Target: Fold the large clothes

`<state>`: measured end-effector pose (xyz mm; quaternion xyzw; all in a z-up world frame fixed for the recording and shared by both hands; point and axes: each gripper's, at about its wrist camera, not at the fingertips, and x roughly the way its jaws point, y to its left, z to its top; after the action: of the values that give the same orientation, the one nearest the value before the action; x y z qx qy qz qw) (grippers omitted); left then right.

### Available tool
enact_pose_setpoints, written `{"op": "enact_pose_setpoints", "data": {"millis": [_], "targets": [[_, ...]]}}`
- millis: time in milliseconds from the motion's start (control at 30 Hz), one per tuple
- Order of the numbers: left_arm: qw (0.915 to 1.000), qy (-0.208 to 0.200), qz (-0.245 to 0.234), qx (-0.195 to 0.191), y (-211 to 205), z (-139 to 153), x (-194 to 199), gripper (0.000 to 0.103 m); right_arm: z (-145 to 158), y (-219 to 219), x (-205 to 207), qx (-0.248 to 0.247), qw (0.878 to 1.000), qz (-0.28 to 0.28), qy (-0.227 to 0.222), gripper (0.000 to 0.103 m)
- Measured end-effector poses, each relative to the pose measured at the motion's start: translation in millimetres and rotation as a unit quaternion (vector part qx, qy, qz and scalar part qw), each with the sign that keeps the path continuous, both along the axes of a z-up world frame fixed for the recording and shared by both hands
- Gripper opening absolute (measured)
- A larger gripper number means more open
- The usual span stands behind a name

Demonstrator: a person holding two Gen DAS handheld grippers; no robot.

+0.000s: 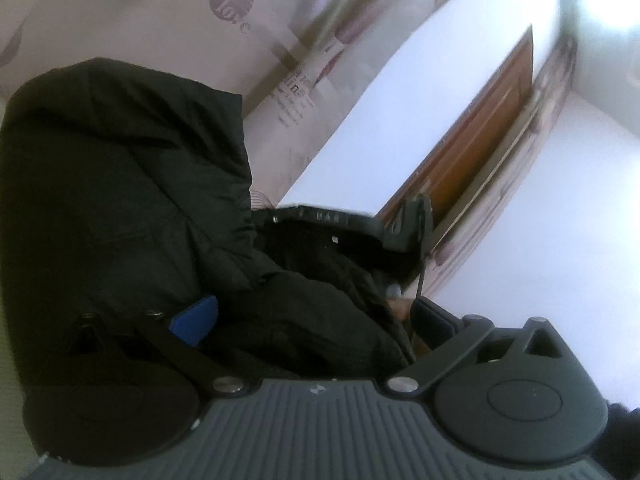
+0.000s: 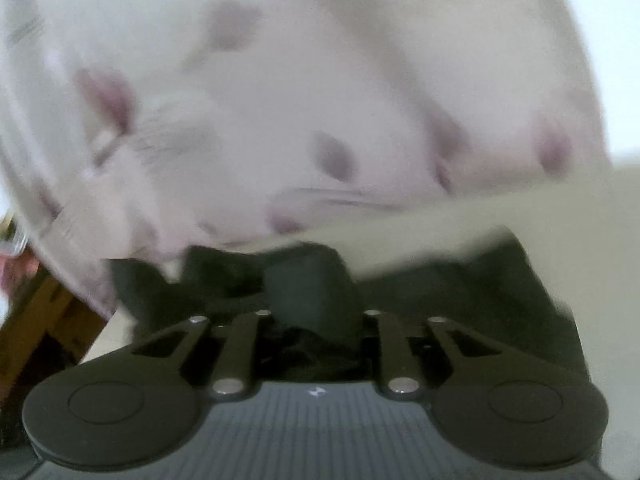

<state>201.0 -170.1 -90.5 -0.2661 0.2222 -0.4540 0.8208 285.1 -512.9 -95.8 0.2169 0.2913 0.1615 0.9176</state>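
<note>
The right gripper's (image 2: 316, 320) fingertips are hidden in the black coat (image 2: 308, 280). The spotted sheet (image 2: 320, 100) is blurry.

Matt black cloth jacket (image 1: 120, 184), glossy wood frame (image 1: 480, 128)

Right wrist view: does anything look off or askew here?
Nothing damaged or spilled. The view is motion-blurred; the right gripper has dark garment bunched between its jaws, above the patterned sheet.
</note>
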Motion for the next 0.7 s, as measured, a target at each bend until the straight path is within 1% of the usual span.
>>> {"op": "enact_pose_setpoints", "data": {"millis": [33, 67, 100, 133, 167, 200, 233, 267, 300, 333, 400, 467, 500, 600, 667, 700], "targets": [[1.0, -0.004, 0.0, 0.003, -2.1, 0.4, 0.3, 0.102, -2.0, -7.0, -5.8, 0.0, 1.0, -0.016, -0.006, 0.056], [0.9999, -0.008, 0.004, 0.005, -3.4, 0.6, -0.5, 0.102, 2.1, -13.2, -13.9, 0.0, 0.999, -0.036, -0.02, 0.06], [0.9999, -0.009, 0.007, 0.006, -4.3, 0.2, -0.4, 0.102, 10.2, -17.5, -21.7, 0.001, 0.998, -0.046, -0.041, 0.061], [0.9999, -0.008, 0.009, 0.004, -5.6, -0.4, 4.2, 0.102, 22.6, -22.2, -30.4, 0.005, 0.996, -0.049, -0.068, 0.061], [0.9999, -0.006, 0.009, 0.003, -5.3, -2.7, 6.6, 0.102, 36.9, -25.9, -37.9, 0.007, 0.995, -0.046, -0.089, 0.066], [0.9999, -0.003, 0.011, 0.001, -4.4, -2.6, 7.8, 0.102, 49.9, -28.2, -42.9, -0.002, 0.995, -0.035, -0.096, 0.082], [0.9999, -0.002, 0.011, -0.001, 6.1, -3.1, -4.7, 0.102, 59.9, -29.5, -48.5, -0.024, 0.995, -0.029, -0.098, 0.091], [0.9999, 0.0, 0.016, -0.004, 8.8, -3.0, -5.0, 0.102, 65.0, -32.5, -53.6, -0.052, 0.993, -0.034, -0.096, 0.092], [0.9998, 0.001, 0.019, -0.009, 14.8, -2.5, -8.2, 0.102, 65.0, -37.5, -54.8, -0.081, 0.992, -0.045, -0.081, 0.092], [0.9996, 0.004, 0.022, -0.014, 13.6, 0.3, -6.0, 0.102, 60.6, -44.2, -54.9, -0.112, 0.99, -0.064, -0.057, 0.092], [0.999, 0.009, 0.035, -0.025, 22.9, 0.4, -9.1, 0.102, 38.7, -61.9, -54.3, -0.17, 0.98, -0.104, -0.002, 0.092], [0.998, 0.014, 0.049, -0.037, 30.2, -0.4, -10.0, 0.102, 7.9, -72.9, -54.9, -0.197, 0.972, -0.114, 0.051, 0.091], [0.9978, 0.016, 0.051, -0.039, 33.6, -1.7, -10.2, 0.103, -7.5, -76.3, -57.3, -0.189, 0.973, -0.111, 0.07, 0.091], [0.9979, 0.01, 0.059, -0.026, 37.3, -1.7, -8.0, 0.103, -43.4, -75.2, -64.5, -0.117, 0.983, -0.086, 0.113, 0.091], [0.9983, 0.01, 0.053, -0.022, 39.6, -1.1, -7.4, 0.103, -60.7, -59.7, -74.2, -0.068, 0.988, -0.06, 0.126, 0.088], [0.9986, 0.009, 0.048, -0.019, 40.1, 0.4, -6.8, 0.103, -63.1, -48.5, -80.7, -0.068, 0.989, -0.053, 0.123, 0.088]]}}
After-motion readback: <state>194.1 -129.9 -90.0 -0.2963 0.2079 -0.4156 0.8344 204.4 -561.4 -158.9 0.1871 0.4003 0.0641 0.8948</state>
